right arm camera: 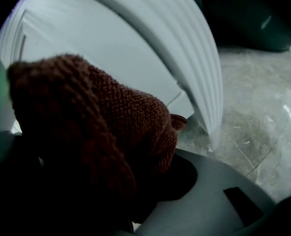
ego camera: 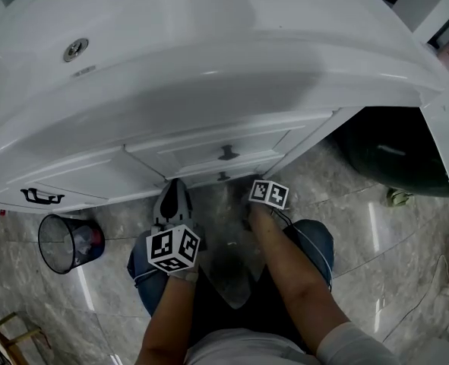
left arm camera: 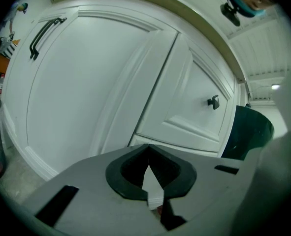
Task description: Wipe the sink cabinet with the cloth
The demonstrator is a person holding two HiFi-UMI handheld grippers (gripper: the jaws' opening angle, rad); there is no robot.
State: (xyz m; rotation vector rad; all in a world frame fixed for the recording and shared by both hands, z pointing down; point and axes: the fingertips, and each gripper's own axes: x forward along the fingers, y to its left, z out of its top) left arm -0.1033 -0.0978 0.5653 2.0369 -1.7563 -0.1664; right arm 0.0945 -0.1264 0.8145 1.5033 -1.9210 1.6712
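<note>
Mostly buried under the cloth (right gripper clamped on it), low by the cabinet foot; contact unclear. Holds left gripper tips together, empty, facing cabinet doors.

The person kneels on a grey marbled floor before the white sink cabinet, whose basin drain shows at upper left. The left gripper points at the cabinet's base below the drawer knob. The right gripper sits just beside it, low against the cabinet. A wire waste basket stands at the left, under the dark door handle.
</note>
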